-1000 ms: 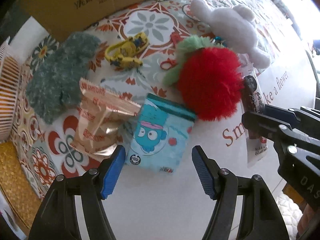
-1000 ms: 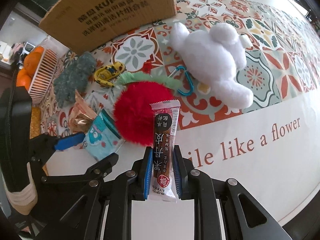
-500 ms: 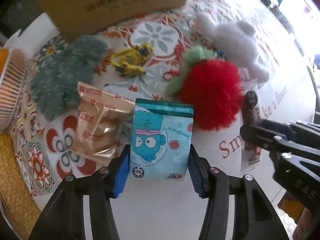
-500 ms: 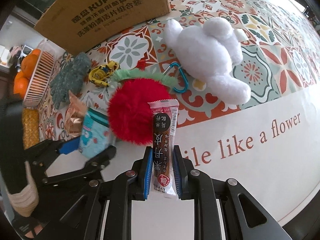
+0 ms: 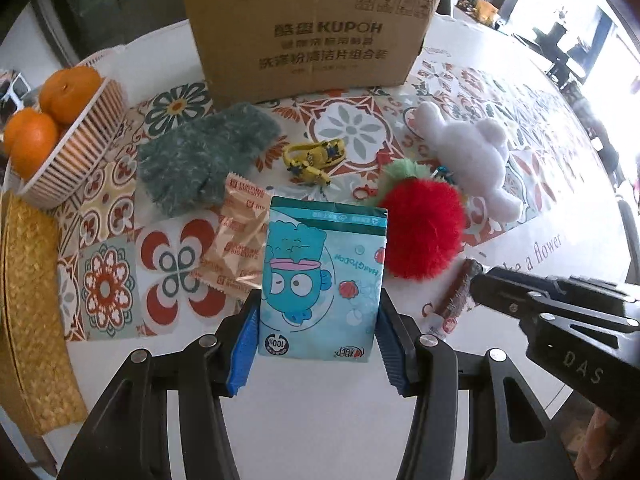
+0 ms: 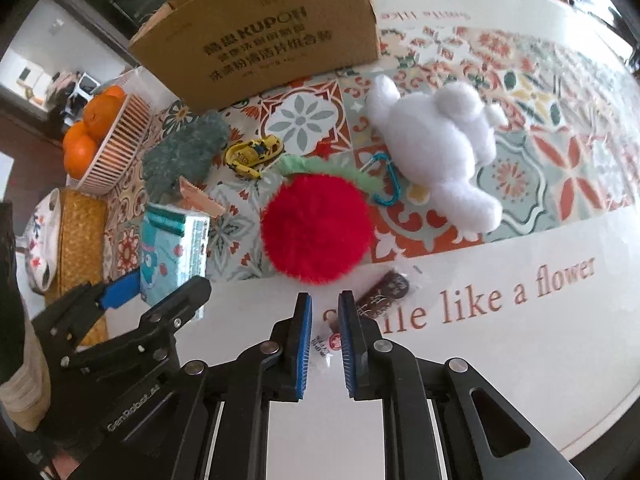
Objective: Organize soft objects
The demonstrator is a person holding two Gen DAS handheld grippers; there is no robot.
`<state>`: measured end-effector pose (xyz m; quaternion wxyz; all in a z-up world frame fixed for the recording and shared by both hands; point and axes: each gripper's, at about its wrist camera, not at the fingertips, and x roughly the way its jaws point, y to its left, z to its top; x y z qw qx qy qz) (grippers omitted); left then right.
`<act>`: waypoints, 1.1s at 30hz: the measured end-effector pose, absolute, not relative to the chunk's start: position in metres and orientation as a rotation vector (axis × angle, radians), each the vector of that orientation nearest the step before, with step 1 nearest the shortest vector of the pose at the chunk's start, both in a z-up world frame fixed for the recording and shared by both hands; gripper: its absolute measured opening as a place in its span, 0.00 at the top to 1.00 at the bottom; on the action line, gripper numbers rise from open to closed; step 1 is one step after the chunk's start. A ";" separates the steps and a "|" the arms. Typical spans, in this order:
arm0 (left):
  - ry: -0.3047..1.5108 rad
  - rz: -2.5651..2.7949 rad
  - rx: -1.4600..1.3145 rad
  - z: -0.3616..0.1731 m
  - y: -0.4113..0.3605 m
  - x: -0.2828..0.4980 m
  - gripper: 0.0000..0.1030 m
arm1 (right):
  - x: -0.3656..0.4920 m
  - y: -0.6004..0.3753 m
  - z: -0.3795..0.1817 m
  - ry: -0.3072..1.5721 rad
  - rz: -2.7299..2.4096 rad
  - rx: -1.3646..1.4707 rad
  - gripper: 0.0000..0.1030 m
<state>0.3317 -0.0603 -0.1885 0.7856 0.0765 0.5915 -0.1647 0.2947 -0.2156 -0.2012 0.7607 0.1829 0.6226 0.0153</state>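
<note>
My left gripper (image 5: pixel 318 340) is shut on a blue cartoon packet (image 5: pixel 322 284), held upright above the table; it also shows in the right wrist view (image 6: pixel 172 256). My right gripper (image 6: pixel 324 344) is open, its jaws a little apart. A dark snack bar (image 6: pixel 380 294) lies on the white cloth just beyond its right finger, free of the jaws. A red fluffy plush (image 6: pixel 316 228), a white plush animal (image 6: pixel 440 148), a grey-green fuzzy mitt (image 5: pixel 200 156) and a yellow toy (image 5: pixel 314 158) lie on the patterned cloth.
A cardboard box (image 5: pixel 312 28) stands at the back. A white basket (image 5: pixel 76 148) of oranges sits at the far left beside a woven mat (image 5: pixel 32 308). A copper-coloured snack bag (image 5: pixel 236 240) lies left of the blue packet. A blue carabiner (image 6: pixel 386 184) lies by the white plush.
My left gripper closed on the blue packet and lifted it. My right gripper opened and let go of the snack bar, which now lies on the table.
</note>
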 end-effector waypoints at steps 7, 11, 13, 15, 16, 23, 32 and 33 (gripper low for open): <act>1.283 -0.341 0.142 -0.196 -0.059 0.332 0.49 | 0.290 -0.224 -0.216 1.375 -0.003 0.571 0.79; 1.266 -0.339 0.157 -0.196 -0.062 0.331 0.49 | 0.286 -0.229 -0.229 1.403 -0.016 0.647 0.79; 1.254 -0.337 0.176 -0.197 -0.063 0.331 0.49 | 0.282 -0.231 -0.232 1.395 -0.050 0.669 0.79; 1.253 -0.344 0.174 -0.198 -0.063 0.331 0.49 | 0.280 -0.233 -0.234 1.384 -0.076 0.687 0.79; 1.256 -0.346 0.170 -0.199 -0.062 0.332 0.49 | 0.279 -0.233 -0.236 1.380 -0.085 0.691 0.79; 1.247 -0.354 0.198 -0.203 -0.061 0.333 0.49 | 0.278 -0.244 -0.253 1.388 -0.149 0.766 0.79; 1.274 -0.356 0.177 -0.211 -0.050 0.340 0.49 | 0.291 -0.231 -0.265 1.437 -0.162 0.761 0.71; 1.275 -0.354 0.175 -0.211 -0.049 0.341 0.49 | 0.293 -0.229 -0.263 1.432 -0.168 0.741 0.70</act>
